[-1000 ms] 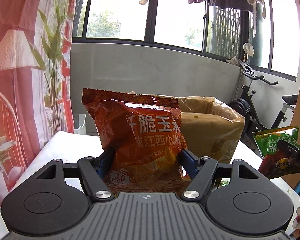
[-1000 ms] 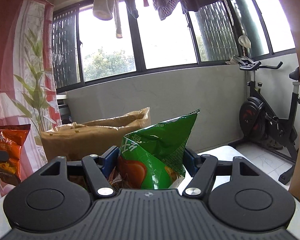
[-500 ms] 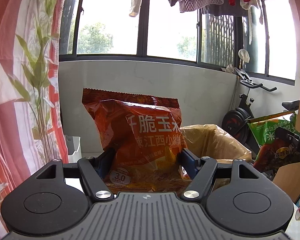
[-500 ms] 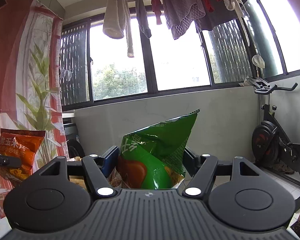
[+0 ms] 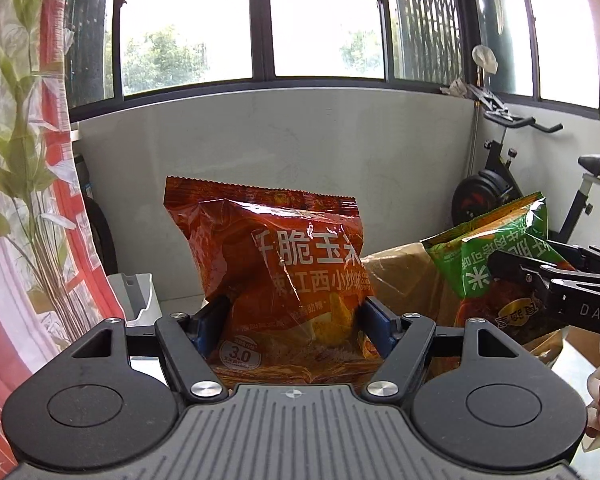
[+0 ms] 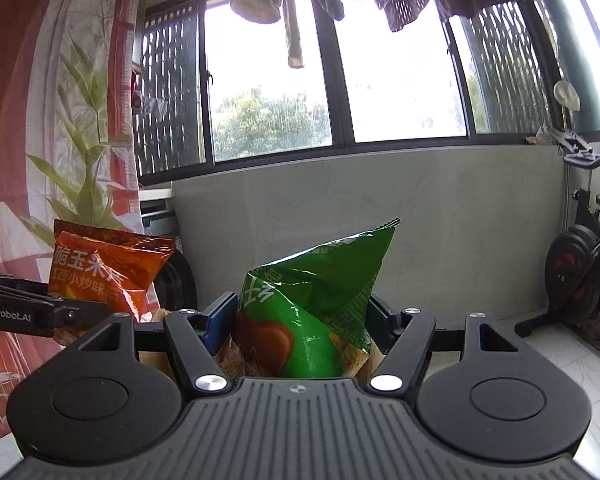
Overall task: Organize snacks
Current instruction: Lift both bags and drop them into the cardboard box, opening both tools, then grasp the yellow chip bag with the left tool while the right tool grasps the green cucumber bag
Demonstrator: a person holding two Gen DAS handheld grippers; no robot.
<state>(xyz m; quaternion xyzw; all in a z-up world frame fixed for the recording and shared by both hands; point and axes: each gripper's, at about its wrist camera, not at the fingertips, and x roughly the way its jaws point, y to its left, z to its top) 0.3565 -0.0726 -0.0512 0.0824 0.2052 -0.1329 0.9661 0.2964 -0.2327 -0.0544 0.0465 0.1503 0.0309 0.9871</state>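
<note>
While each claw pinches, crinkly glossy foil: left claw orange bag, right claw green bag.

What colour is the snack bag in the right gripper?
Green snack bag, with a brown-red patch low on its front; clearest in the right wrist view.

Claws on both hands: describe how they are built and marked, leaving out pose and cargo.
Both look alike: a matte black ribbed body, two round black discs, angled black link arms with silver pivot screws, and blue finger pads. The left claw bears white "GenRobot.AI" lettering on its side, seen from the right wrist. The right claw shows white letters "DAS" in the left wrist view. No cables or sleeves show.
</note>
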